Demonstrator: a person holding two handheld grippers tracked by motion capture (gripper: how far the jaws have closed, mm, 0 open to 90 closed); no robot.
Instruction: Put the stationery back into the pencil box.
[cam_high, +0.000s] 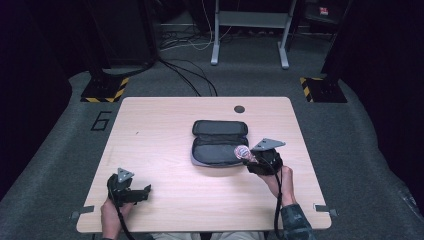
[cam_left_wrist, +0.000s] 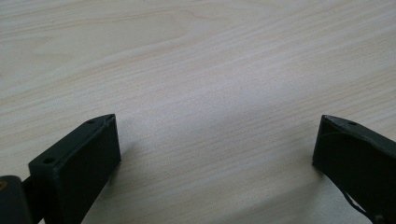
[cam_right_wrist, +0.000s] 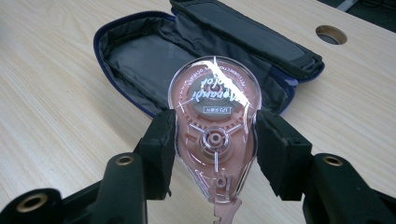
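Tabletop (cam_high: 165, 150) of pale wood carries an open black pencil case (cam_high: 219, 142) at its middle, long axis running left to right. Just beside the case's right end, the right gripper (cam_high: 248, 156) pinches a pink correction-tape dispenser (cam_right_wrist: 214, 135) by its flat sides, its rounded end toward the open lower compartment. The left gripper (cam_high: 145, 191) rests well apart, fingers (cam_left_wrist: 81, 161) spread wide over bare wood.

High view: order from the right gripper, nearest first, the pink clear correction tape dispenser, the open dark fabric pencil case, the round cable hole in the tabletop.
1. Pink clear correction tape dispenser, clamped in the right gripper.
2. Open dark fabric pencil case, just left of it.
3. Round cable hole, at the table's far edge.
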